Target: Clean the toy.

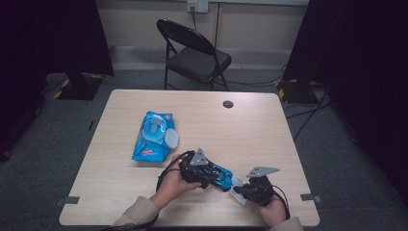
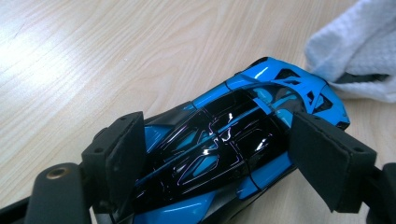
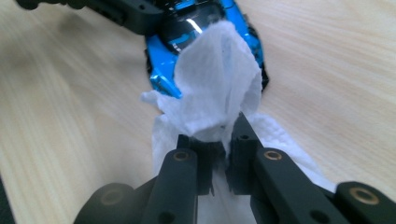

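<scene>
recording lab, black curtains point(image 1: 53, 33), floor cables point(image 1: 308, 113), folding chair point(image 1: 195, 53), table point(image 1: 250, 134)

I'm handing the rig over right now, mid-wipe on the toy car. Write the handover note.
Left tool: clamped on the blue toy car, holding it on the table.
Right tool: shut on a white wipe, draped against one end of the car.
Wipes pack lies at left, flap open.
Done: wipe pulled, car gripped.
Left: wipe the rest of the body; how much is clean can't be told.

Glossy plastic toy car point(image 2: 224, 154), textured white wipe point(image 3: 219, 88), matt wood-grain table point(image 1: 250, 125).
</scene>
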Motion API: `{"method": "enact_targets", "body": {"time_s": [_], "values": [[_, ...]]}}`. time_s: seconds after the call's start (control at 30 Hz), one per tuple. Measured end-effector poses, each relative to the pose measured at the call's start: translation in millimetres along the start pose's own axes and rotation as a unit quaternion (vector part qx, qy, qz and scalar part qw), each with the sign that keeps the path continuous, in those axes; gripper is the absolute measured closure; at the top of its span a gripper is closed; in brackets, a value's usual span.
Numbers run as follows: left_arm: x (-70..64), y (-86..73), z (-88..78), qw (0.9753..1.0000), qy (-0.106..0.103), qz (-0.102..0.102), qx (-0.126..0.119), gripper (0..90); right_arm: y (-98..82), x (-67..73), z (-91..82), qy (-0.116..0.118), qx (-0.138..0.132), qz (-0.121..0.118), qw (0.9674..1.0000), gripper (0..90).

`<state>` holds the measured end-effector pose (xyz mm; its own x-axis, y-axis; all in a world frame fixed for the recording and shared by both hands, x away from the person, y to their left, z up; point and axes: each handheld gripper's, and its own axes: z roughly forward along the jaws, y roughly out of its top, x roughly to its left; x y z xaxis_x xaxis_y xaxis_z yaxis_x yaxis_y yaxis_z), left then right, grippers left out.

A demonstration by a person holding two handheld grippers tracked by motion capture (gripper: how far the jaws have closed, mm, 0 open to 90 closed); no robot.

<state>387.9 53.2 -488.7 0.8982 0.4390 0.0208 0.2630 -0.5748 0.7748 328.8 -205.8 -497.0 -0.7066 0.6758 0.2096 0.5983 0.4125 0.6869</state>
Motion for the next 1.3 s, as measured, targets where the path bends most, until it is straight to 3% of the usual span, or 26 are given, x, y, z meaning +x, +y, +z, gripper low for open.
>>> {"method": "enact_targets", "body": {"time_s": [0.7, 0.9, 1.0, 1.1, 1.3], "values": [[1.3, -0.3, -0.9, 1.0000, 0.004, 0.000, 0.001, 19.3, 6.2, 29.3, 16.4, 0.040, 0.006, -0.041, 0.9983, 83.1], [0.6, 0.2, -0.6, 1.0000, 0.004, -0.001, 0.002, 19.3, 12.8, 38.4, 22.5, 0.055, 0.004, -0.060, 0.9967, 79.1], [0.9, 0.0, -0.5, 1.0000, 0.002, -0.001, 0.001, 19.2, 20.1, 40.8, 17.0, 0.053, -0.011, -0.072, 0.9959, 80.8], [1.0, 0.0, -0.4, 1.0000, 0.002, -0.001, 0.000, 19.2, 25.6, 34.6, 6.4, 0.045, -0.033, -0.060, 0.9966, 80.7], [0.8, -0.1, -0.5, 1.0000, 0.003, -0.001, 0.000, 19.2, 25.2, 10.2, -6.5, -0.008, -0.059, -0.042, 0.9974, 80.5]]}}
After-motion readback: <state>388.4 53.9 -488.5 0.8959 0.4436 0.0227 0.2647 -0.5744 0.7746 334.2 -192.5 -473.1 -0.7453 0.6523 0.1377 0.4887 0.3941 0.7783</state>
